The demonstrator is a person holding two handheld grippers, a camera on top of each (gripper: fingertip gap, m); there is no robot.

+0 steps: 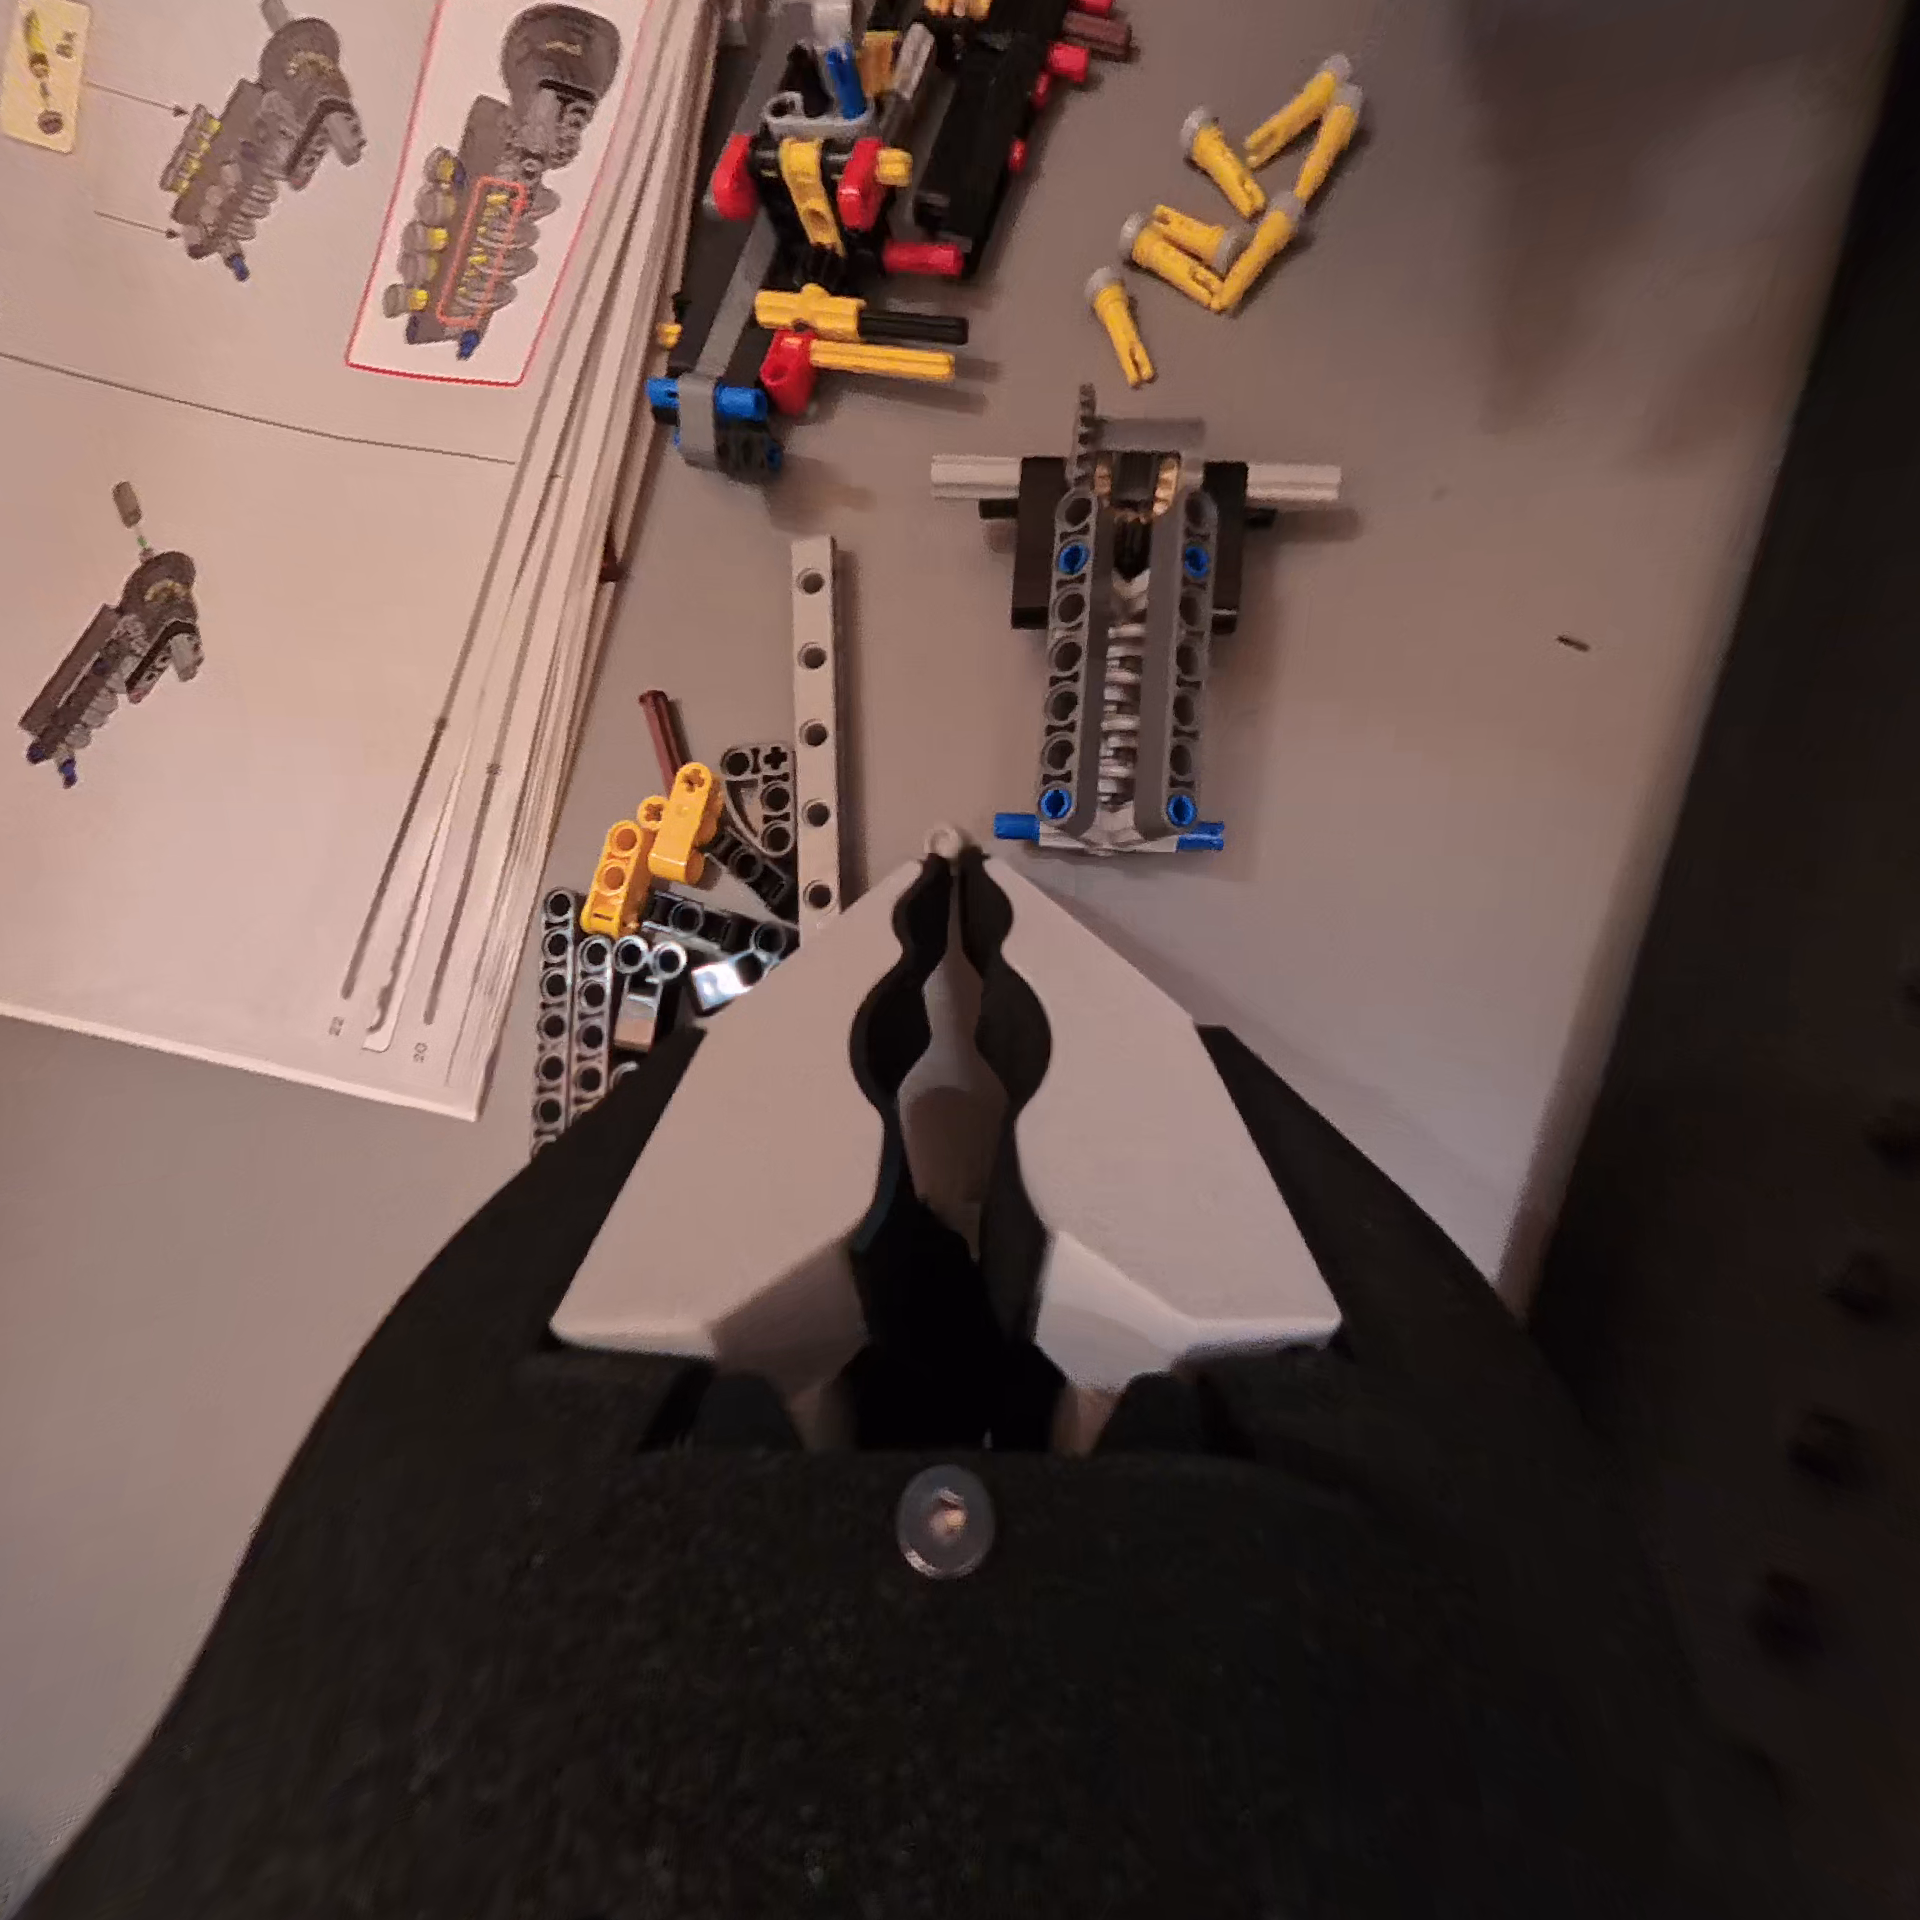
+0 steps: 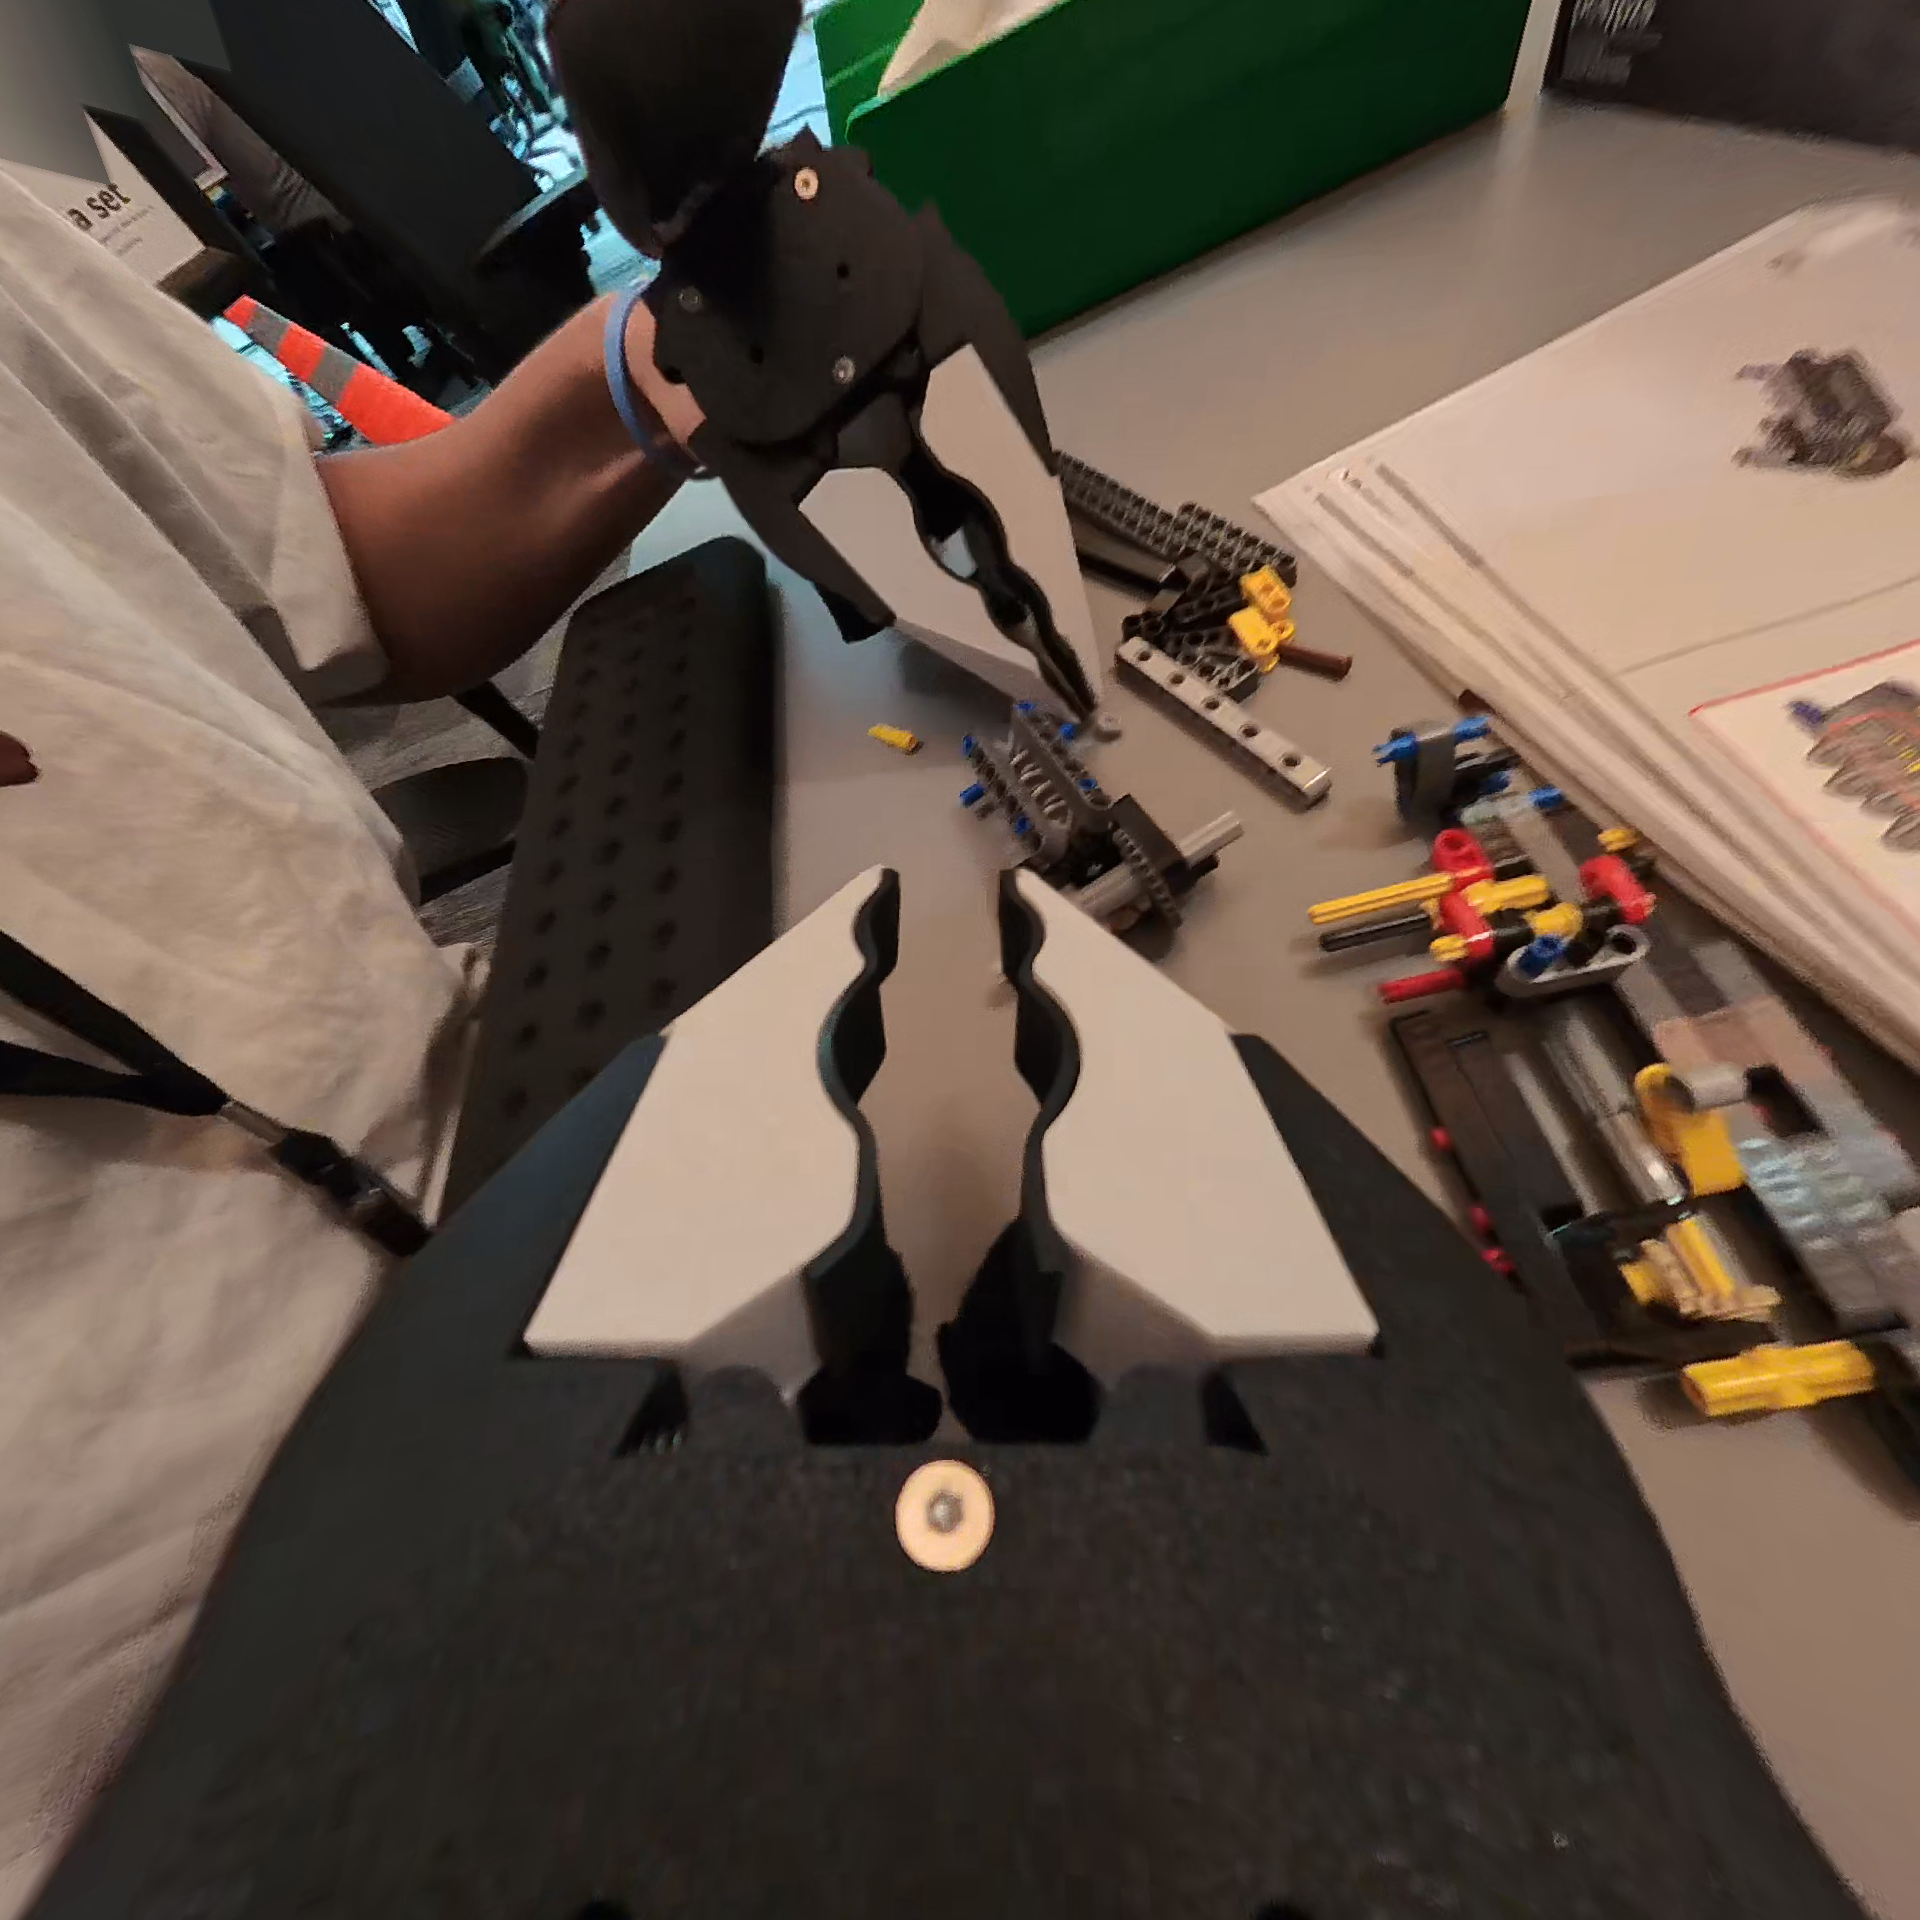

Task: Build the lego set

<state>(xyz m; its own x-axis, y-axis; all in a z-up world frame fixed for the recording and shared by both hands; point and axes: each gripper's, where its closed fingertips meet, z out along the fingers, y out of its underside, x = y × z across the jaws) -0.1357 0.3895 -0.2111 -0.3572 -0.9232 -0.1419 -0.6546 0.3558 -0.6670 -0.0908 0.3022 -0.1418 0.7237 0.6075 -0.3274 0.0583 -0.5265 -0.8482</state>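
Pinched a small grey piece (image 1: 943,837) in left gripper (image 1: 951,868) beside engine assembly (image 1: 1127,665) — right gripper (image 2: 948,883) unclenched, empty.

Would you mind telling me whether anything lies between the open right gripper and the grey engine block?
Nothing visible does. Bare table lies between the right gripper and the engine block. The left gripper is at the block's far end, pinching a small grey piece.

Instruction booklet (image 1: 260,520) cut off by the frame's left edge, long chassis build (image 2: 1662,1174) blurred (perhaps unfinished), green bin (image 2: 1143,135) cropped above.
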